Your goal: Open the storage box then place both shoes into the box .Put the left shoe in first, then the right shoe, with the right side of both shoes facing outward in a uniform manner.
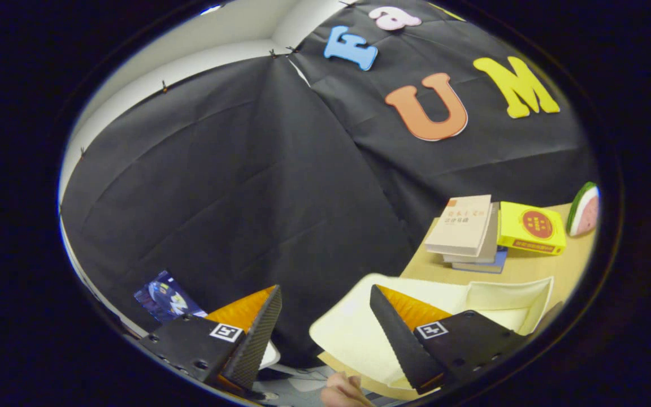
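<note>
Storage box: cream-coloured storage box (pixel 506 297) sits on the desk just behind the right finger, and its top is open, so we're looking down at pale inner walls.
Box flap: a broad cream panel (pixel 348 333) spreads out from the box toward the gap between the fingers; the right finger overlaps it in view, and I can't tell whether they touch.
Jaws: gripper (pixel 325 319) is spread wide apart, nothing between the two fingers but black cloth, no grasp on anything.
Fingers: dark ribbed pads (pixel 260 333) with orange backing, each carrying a small square marker on its black mount.
Desk: light wooden desk (pixel 529 265) runs off beyond the box on the right side.
Books: a stack of books (pixel 464 226) lies on the desk beyond the box, pale cover on top, a blue one at the bottom.
Yellow box: a yellow box (pixel 532 228) with a red round mark rests just beside that stack.
Watermelon slice: a toy watermelon slice (pixel 584 209) stands farther out past the yellow box.
Hand: a fingertip (pixel 345 390) shows low down, below the jaws.
Blue picture: a blue printed picture (pixel 164 297) lies just beyond the left finger.
</note>
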`<control>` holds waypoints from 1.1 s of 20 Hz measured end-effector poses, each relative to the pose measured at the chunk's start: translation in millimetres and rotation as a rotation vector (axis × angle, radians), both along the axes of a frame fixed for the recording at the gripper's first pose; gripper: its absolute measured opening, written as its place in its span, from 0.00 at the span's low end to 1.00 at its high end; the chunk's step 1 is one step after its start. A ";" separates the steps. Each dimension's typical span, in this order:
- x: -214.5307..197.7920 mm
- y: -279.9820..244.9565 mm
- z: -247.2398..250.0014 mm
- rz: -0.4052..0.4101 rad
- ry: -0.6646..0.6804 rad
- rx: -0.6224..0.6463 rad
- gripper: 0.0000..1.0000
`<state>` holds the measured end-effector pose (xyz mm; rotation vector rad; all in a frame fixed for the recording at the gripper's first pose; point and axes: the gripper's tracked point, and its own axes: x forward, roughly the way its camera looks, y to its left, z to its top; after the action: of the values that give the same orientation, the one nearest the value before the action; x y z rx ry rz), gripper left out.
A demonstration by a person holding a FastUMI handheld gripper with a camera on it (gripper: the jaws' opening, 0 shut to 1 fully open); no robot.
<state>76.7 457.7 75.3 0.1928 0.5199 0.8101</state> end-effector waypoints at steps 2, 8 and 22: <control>-4.3 -23.3 -3.8 -0.017 -0.028 -0.052 0.96; -2.4 -121.9 -17.1 -0.115 -0.136 -0.144 0.96; 10.0 -378.0 -101.7 -0.452 -0.057 -0.284 0.95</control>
<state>86.7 79.7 -26.4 0.0208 0.5070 0.2959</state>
